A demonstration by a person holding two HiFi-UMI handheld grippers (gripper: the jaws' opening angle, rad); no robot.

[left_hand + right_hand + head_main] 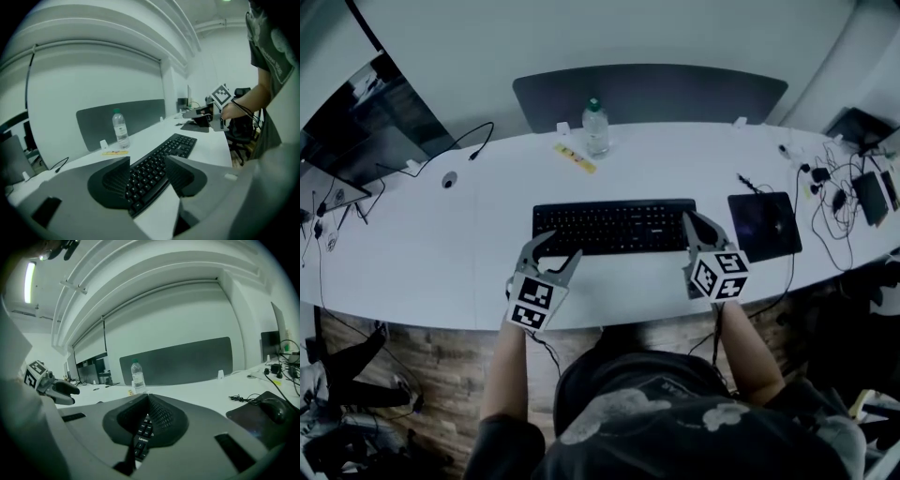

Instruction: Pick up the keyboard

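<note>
While the keyboard point(614, 226) lay flat on the white desk point(441, 272), not yet lifted, the approach step was judged to be in hand. At its left end, the left gripper point(561, 248) stood with jaws apart, keys framed between them, no pad pressing. At its right end, the right gripper point(699, 225) had jaws fully together, holding nothing; it would need to open before both ends could be clamped. "Lenovo" point(143, 438) was legible on the keyboard.

A long white counter point(431, 267) carries 1 black keyboard point(614, 226) near its front edge, with a dark mouse pad point(764, 226) just to its right. Behind stand 1 clear water bottle point(596, 128) and a yellow strip point(575, 157). Tangled cables point(830, 206) lie at the far right.
</note>
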